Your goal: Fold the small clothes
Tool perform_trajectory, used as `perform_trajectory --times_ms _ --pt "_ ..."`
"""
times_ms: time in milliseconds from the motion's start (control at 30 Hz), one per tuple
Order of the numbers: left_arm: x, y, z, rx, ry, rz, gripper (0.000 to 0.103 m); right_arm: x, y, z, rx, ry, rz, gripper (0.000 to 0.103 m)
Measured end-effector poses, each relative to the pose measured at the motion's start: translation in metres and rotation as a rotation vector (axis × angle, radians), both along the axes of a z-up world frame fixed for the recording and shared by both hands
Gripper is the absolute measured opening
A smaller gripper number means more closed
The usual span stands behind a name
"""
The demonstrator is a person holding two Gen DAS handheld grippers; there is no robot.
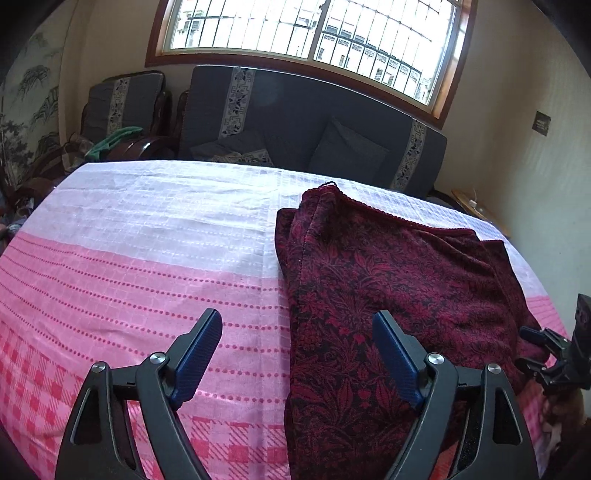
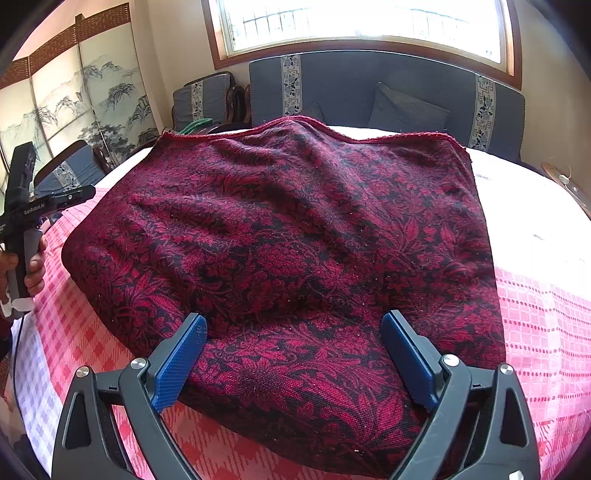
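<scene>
A dark red garment with a black floral pattern (image 1: 388, 280) lies folded on the pink and white checked cloth (image 1: 129, 266). My left gripper (image 1: 297, 319) hovers open over the garment's near left edge, one finger above the checked cloth and the other above the red fabric. My right gripper (image 2: 295, 319) stands open over the near edge of the garment (image 2: 280, 221), with fabric lying between its blue pads (image 2: 177, 365) but not pinched. At the left of the right wrist view, a hand (image 2: 35, 266) holds the left tool's handle.
A dark grey sofa (image 1: 295, 122) with cushions stands behind the covered surface, under a barred window (image 1: 306, 29). A painted folding screen (image 2: 74, 103) and a chair with green cloth (image 1: 118, 136) are at the left. A small wooden table (image 1: 476, 210) sits at the far right.
</scene>
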State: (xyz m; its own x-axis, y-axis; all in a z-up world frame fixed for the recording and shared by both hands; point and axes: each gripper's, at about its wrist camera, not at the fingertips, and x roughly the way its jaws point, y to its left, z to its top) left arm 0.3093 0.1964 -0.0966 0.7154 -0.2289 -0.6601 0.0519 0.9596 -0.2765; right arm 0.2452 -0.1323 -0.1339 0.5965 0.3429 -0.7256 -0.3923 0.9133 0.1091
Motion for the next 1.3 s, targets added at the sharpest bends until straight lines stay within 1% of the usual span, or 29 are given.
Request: perform_trajectory --times_ms 33,100,267,333,400,500,567,633,667,800,900,1000,1033,1167,1233,1300 --pt "0.008 0.003 -0.003 -0.036 0.028 -0.022 0.08 0.0 0.0 0.0 -0.001 0.0 0.0 0.094" --pt "0.022 0.009 -0.007 -0.096 0.057 -0.061 0.08 0.0 0.0 0.0 -0.001 0.0 0.0 0.094" --pt "0.055 0.014 -0.021 -0.185 0.147 -0.13 0.08 0.0 0.0 0.0 0.0 0.0 0.0 0.094" --pt "0.067 0.014 -0.03 -0.227 0.209 -0.177 0.08 0.0 0.0 0.0 -0.002 0.0 0.0 0.094" --pt "0.076 0.011 -0.039 -0.285 0.263 -0.234 0.08 0.0 0.001 0.0 -0.004 0.0 0.001 0.095" --pt "0.084 0.005 -0.039 -0.311 0.283 -0.313 0.08 0.0 0.002 -0.001 -0.009 0.0 0.002 0.096" --pt "0.089 0.005 -0.04 -0.367 0.311 -0.347 0.08 0.0 0.003 -0.001 -0.014 0.0 0.003 0.096" --pt "0.093 0.004 -0.04 -0.407 0.324 -0.366 0.08 0.0 0.004 -0.002 -0.019 0.0 0.003 0.097" --pt "0.095 0.001 -0.04 -0.418 0.328 -0.383 0.08 0.0 0.005 -0.002 -0.021 0.0 0.003 0.097" --pt "0.097 -0.007 -0.037 -0.394 0.308 -0.42 0.08 0.0 0.007 -0.002 -0.026 0.002 0.002 0.099" --pt "0.095 0.004 -0.04 -0.439 0.319 -0.418 0.08 0.0 0.009 -0.002 -0.029 0.001 0.001 0.099" --pt "0.096 0.017 -0.045 -0.511 0.358 -0.43 0.08 -0.001 0.009 -0.002 -0.028 0.001 0.002 0.1" --pt "0.094 0.02 -0.045 -0.519 0.367 -0.45 0.08 -0.001 0.009 -0.002 -0.028 0.001 0.001 0.1" --pt "0.087 0.013 -0.044 -0.489 0.409 -0.595 0.08 -0.001 0.008 -0.002 -0.029 0.001 0.001 0.1" --pt "0.089 0.011 -0.043 -0.492 0.418 -0.617 0.08 -0.001 0.009 -0.002 -0.031 0.002 0.001 0.1" --pt "0.093 0.011 -0.043 -0.521 0.414 -0.621 0.08 -0.001 0.01 -0.003 -0.036 0.002 0.0 0.101"
